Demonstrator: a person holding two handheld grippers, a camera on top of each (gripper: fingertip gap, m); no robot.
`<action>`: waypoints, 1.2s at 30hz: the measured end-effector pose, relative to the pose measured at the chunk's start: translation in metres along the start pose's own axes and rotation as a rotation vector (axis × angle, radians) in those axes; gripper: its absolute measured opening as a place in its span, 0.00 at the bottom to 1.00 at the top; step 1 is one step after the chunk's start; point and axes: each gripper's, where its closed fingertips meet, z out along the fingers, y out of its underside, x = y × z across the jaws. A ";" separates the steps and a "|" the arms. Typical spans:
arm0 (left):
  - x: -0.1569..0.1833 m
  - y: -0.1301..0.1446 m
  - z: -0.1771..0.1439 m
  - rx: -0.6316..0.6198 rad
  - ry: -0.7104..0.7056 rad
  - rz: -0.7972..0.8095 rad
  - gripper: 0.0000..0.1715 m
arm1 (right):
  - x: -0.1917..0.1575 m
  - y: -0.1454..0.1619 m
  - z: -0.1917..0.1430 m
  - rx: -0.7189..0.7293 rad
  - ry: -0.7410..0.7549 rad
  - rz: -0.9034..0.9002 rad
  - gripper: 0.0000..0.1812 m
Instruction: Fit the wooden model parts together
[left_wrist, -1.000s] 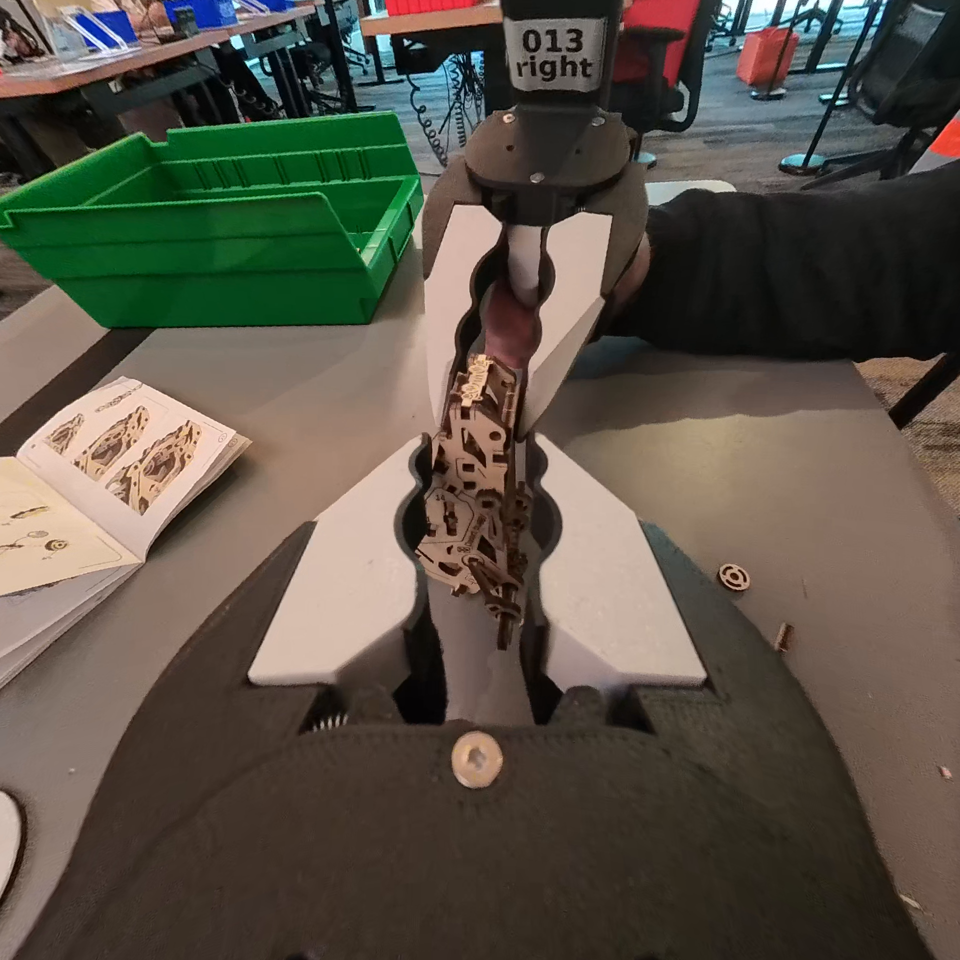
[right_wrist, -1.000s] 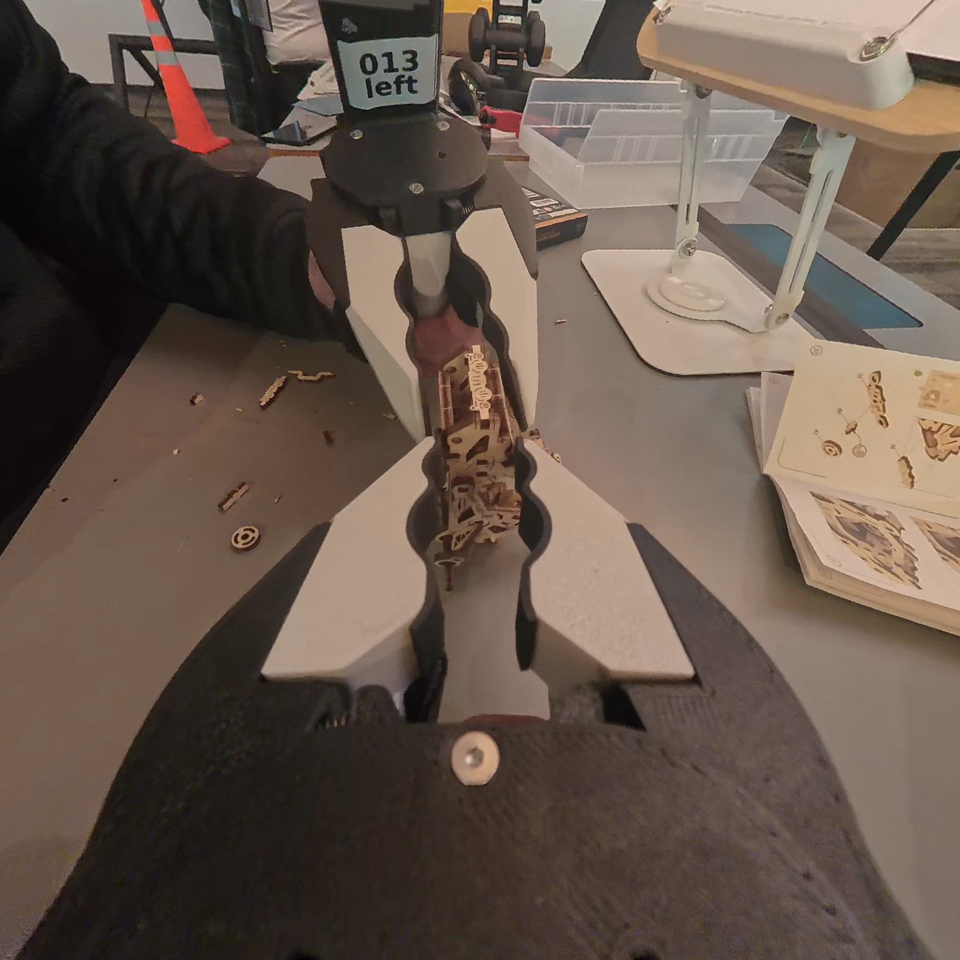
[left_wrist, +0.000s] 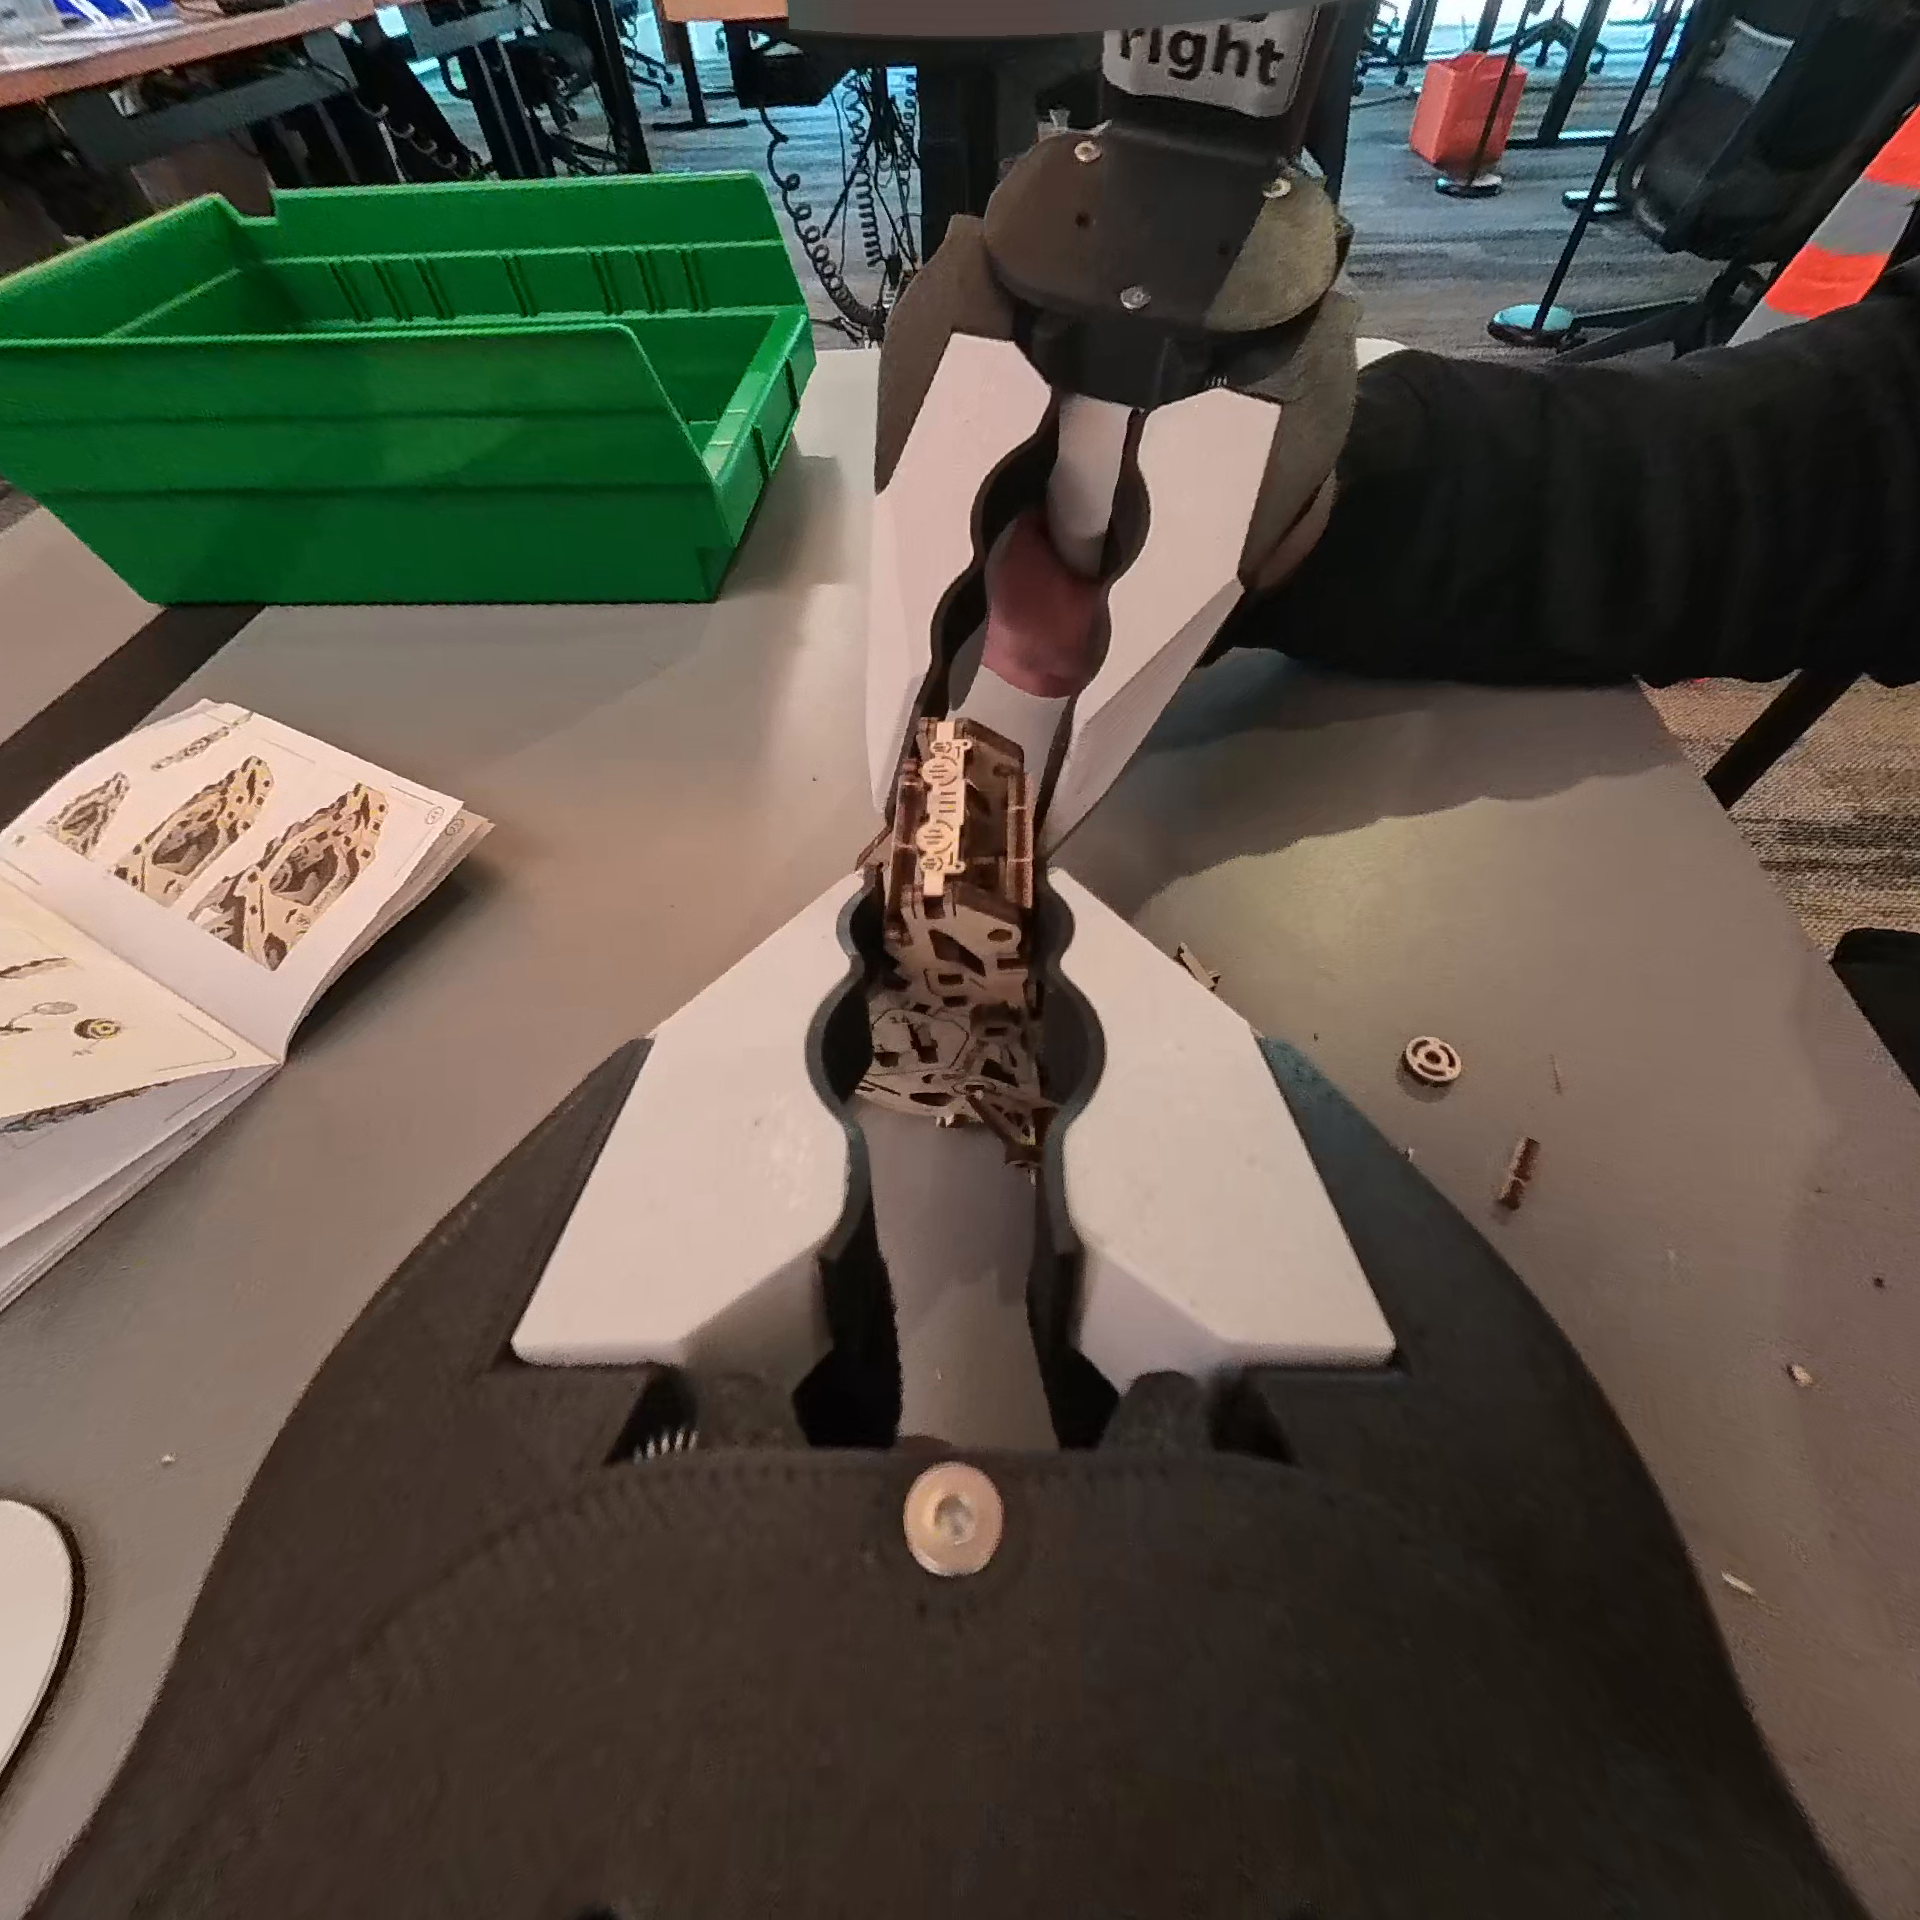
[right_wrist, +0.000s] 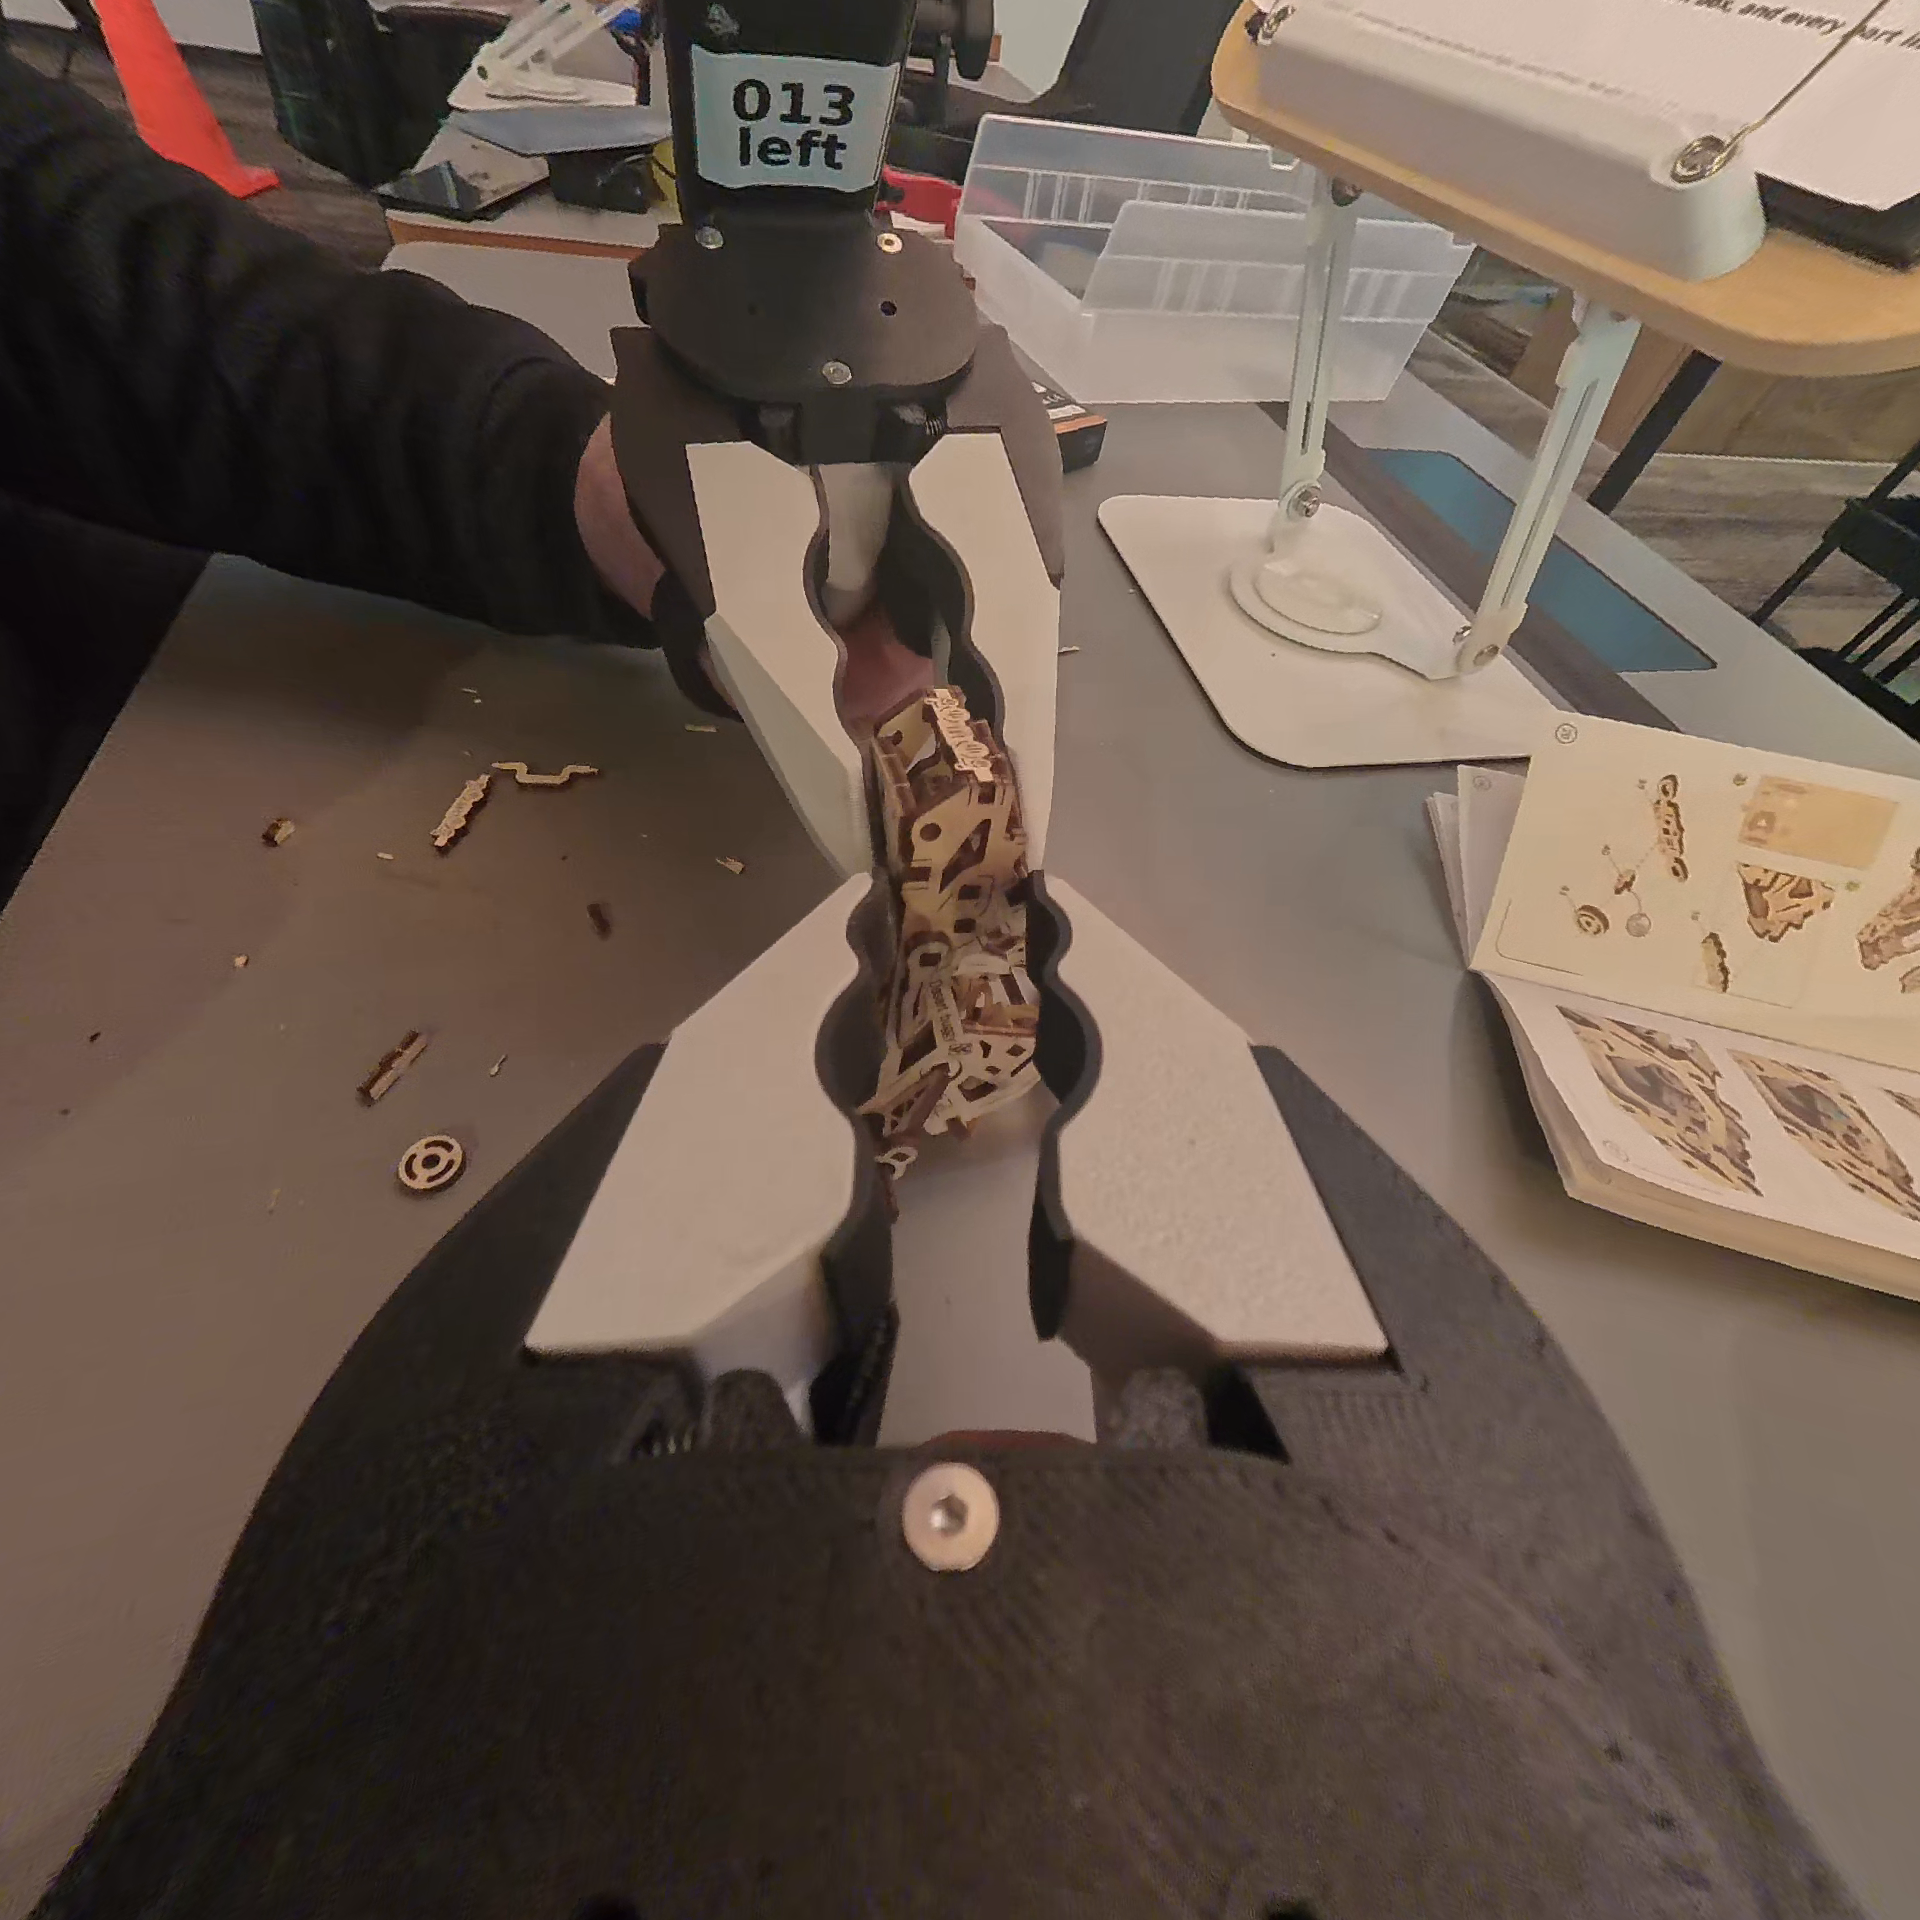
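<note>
A small laser-cut wooden model (left_wrist: 951, 862) is held in the air between my two grippers, which face each other tip to tip above the grey table (left_wrist: 520, 748). My left gripper (left_wrist: 956, 920) is shut on the model's near end. My right gripper (left_wrist: 966, 821) is shut on its far end, tilted a little. In the right wrist view the model (right_wrist: 961, 935) sits between my right gripper (right_wrist: 951, 909) and my left gripper (right_wrist: 951, 847). A person's hand holds each gripper, in dark sleeves. The fingers hide the model's sides.
A green bin (left_wrist: 416, 416) stands at the back left, and an open instruction booklet (left_wrist: 208, 914) lies left; it also shows in the right wrist view (right_wrist: 1714, 987). A loose wooden wheel (left_wrist: 1432, 1062) and scraps (right_wrist: 520, 790) lie on the table. A white stand base (right_wrist: 1330, 623) and a clear box (right_wrist: 1143, 270) are behind. The loose wooden wheel (left_wrist: 1432, 1062) is about equally far from each gripper, around 12 cm. Look for it in the right wrist view (right_wrist: 428, 1158) too.
Both grippers have kept their hold and twisted slightly. The model now stands straighter between them, and its lower end sits higher in my left gripper's fingers.
</note>
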 end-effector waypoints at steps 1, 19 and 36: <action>0.000 0.000 0.000 0.003 -0.002 0.000 0.14 | 0.000 0.000 0.000 -0.003 0.001 0.001 0.12; 0.005 0.001 -0.001 -0.024 0.016 0.028 0.14 | -0.004 -0.004 -0.003 0.103 -0.152 0.199 0.12; 0.000 0.002 0.002 -0.075 -0.048 0.034 0.14 | 0.001 -0.003 -0.004 0.084 -0.122 0.236 0.09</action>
